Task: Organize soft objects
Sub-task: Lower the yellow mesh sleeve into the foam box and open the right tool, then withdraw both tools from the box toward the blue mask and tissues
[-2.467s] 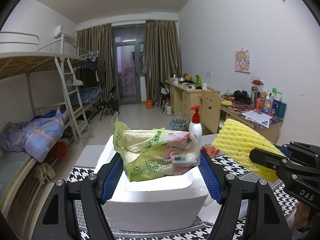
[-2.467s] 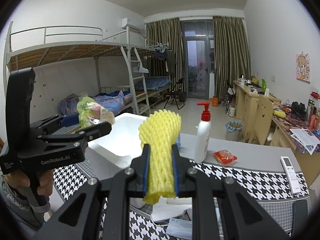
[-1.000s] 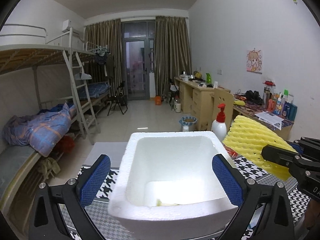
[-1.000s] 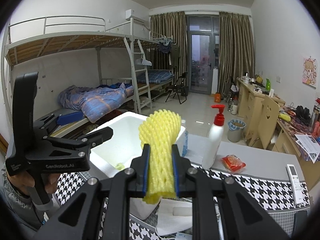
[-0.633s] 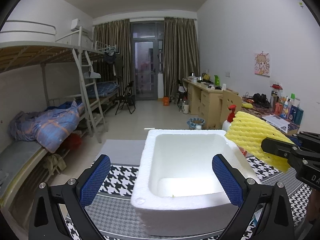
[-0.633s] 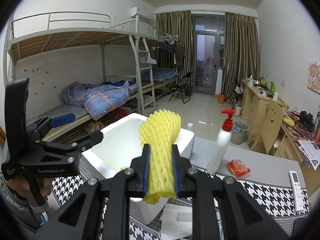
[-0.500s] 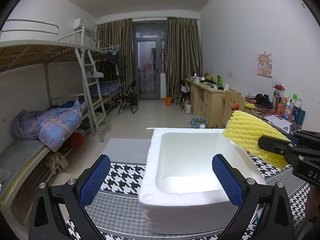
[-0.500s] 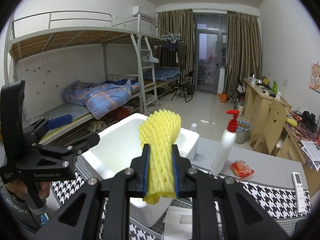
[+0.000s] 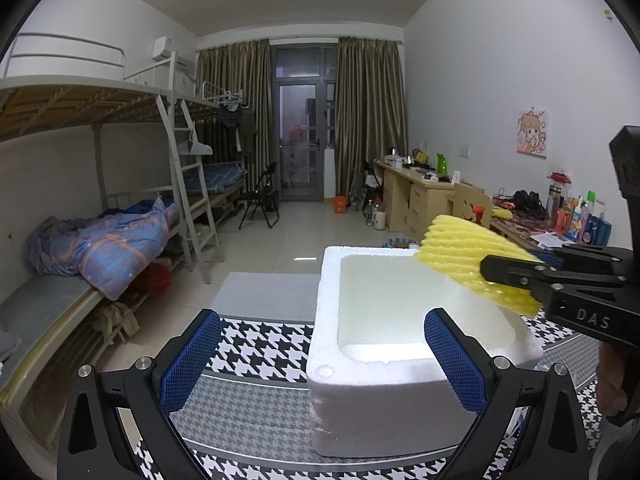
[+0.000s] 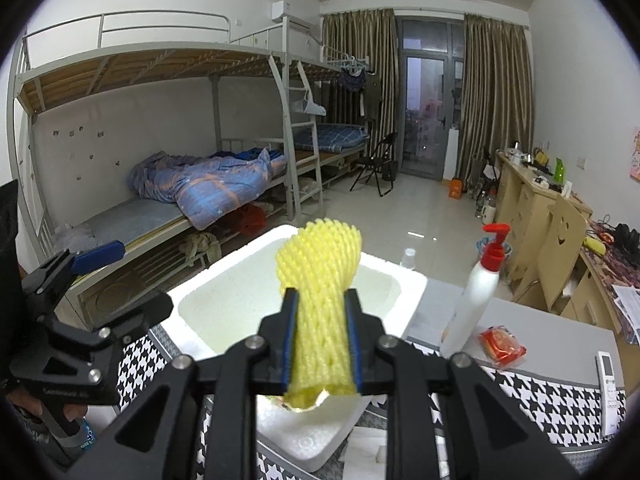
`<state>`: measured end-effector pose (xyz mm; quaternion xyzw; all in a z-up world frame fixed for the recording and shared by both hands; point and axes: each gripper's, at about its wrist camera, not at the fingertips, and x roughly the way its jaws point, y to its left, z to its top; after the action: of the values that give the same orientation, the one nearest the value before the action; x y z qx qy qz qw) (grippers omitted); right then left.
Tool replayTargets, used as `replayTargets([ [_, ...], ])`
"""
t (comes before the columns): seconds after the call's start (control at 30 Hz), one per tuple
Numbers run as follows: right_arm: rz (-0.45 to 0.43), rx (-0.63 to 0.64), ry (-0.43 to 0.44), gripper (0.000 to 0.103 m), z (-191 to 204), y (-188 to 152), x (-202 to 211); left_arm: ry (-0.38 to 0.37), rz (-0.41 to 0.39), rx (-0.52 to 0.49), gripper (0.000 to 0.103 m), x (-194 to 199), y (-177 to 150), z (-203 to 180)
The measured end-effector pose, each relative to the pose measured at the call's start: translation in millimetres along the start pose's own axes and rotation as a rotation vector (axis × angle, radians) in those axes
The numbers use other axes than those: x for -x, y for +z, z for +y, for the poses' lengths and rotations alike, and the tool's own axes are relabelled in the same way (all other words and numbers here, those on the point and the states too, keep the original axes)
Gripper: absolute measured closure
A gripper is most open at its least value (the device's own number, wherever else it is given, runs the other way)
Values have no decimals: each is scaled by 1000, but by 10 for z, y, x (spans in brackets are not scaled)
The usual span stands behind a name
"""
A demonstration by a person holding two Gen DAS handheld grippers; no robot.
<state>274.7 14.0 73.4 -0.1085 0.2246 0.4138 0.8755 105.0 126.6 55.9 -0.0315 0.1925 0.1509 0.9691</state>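
The right gripper (image 10: 322, 344) was clamped on the yellow foam net (image 10: 320, 280), holding it above the right rim of the white foam box (image 9: 360, 396). The left gripper (image 9: 320, 360) hung with its jaws spread and nothing between them, at the box's near left corner.

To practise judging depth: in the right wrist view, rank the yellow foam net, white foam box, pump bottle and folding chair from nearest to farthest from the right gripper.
1. yellow foam net, clamped in the right gripper.
2. white foam box, just beyond and below.
3. pump bottle, further right on the table.
4. folding chair, far across the room.
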Motion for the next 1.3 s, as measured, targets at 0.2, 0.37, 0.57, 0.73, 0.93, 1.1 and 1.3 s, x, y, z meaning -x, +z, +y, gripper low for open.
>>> replayTargets([
  [0.2, -51, 2, 6, 21, 36, 25, 70, -3, 1, 3, 1, -2, -3, 41],
  [0.37, -37, 3, -2, 21, 49, 12, 48, -2, 4, 9, 1, -1, -5, 46],
  [0.57, -49, 0, 1, 21, 27, 3, 142, -7, 0, 0, 1, 25, -3, -12],
  [0.73, -62, -3, -7, 21, -8, -28, 219, -4, -4, -8, 1, 56, 10, -103],
  [0.93, -75, -13, -15, 21, -76, -66, 327, -9, -16, -7, 1, 142, 27, -190],
  [1.1, -93, -17, -23, 21, -96, -90, 417, -20, -19, -18, 1, 181, 33, -281],
  [1.3, -107, -31, -43, 21, -161, -132, 527, -43, -26, -42, 1, 231, 32, -412],
])
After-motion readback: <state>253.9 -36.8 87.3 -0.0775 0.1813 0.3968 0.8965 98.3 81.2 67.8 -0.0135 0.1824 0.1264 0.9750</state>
